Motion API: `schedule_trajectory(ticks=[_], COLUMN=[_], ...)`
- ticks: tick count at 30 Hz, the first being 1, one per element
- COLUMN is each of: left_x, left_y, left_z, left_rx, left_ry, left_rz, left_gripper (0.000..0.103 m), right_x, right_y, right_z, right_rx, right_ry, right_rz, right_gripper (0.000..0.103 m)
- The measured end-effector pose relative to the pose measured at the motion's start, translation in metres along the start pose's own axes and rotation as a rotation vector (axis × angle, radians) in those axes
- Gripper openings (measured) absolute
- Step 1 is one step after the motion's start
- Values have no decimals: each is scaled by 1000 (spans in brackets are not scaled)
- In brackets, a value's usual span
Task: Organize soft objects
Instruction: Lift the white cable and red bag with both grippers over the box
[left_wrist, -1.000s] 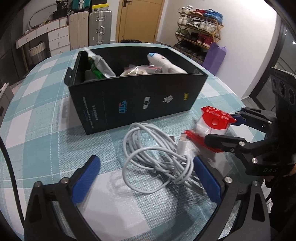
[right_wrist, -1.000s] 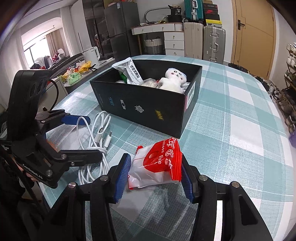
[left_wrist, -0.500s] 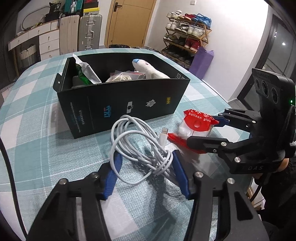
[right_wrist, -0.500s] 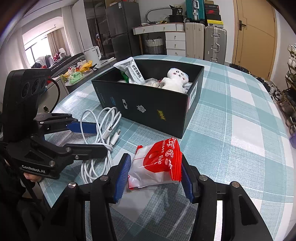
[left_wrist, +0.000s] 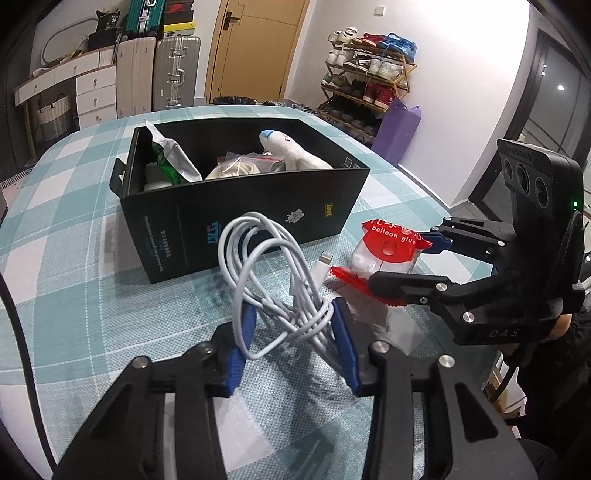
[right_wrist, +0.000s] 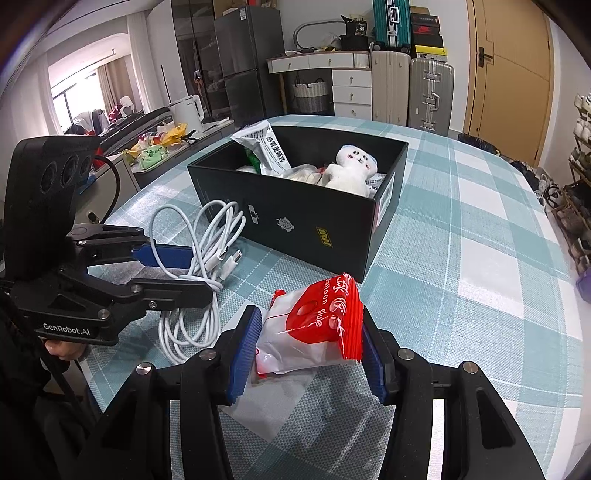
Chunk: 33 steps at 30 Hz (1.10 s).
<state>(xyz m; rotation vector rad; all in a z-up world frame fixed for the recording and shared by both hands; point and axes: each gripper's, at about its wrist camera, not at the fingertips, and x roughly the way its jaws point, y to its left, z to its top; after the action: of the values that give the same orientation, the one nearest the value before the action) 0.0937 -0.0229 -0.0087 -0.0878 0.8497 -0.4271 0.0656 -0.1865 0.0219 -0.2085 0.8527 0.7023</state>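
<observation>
The white cable bundle (left_wrist: 273, 280) is pinched between the narrowed blue pads of the left gripper (left_wrist: 291, 343) with its loops standing up ahead of the fingers, evidently so that the whole coil can be carried as one. The red-and-white balloon glue packet (right_wrist: 314, 328) is clamped across its width by the right gripper (right_wrist: 310, 350), just beside the left one. Beyond both tips the open black box (right_wrist: 295, 221) is set on the checked tablecloth (right_wrist: 461, 240), already holding a plush toy (right_wrist: 351, 170) and a snack bag (right_wrist: 266, 147), and is judged the destination for both items.

The right gripper (right_wrist: 310, 345) clamps the balloon glue packet (right_wrist: 314, 332) before the black box (right_wrist: 295, 218), white cable (right_wrist: 199, 266) alongside.
</observation>
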Motion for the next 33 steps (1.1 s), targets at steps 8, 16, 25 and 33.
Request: schedule_trajectory(ticks=[8, 16, 25, 33], left_x=[-8, -22, -54, -75], left_y=[0, -1, -1, 6], left_z=[1, 4, 18, 48], left_rx=[9, 16, 23, 42], left_ry=[-26, -75, -165, -226], left_rz=[13, 16, 42, 106], left_gripper=[35, 34, 34, 34], right_x=[-8, -22, -42, -54], right_y=[1, 5, 9, 9], right_z=[2, 6, 14, 30], right_rx=[-12, -25, -31, -19], right_ry=[-32, -85, -161, -226], right_rz=[1, 11, 21, 11], right_gripper=[52, 52, 52, 52])
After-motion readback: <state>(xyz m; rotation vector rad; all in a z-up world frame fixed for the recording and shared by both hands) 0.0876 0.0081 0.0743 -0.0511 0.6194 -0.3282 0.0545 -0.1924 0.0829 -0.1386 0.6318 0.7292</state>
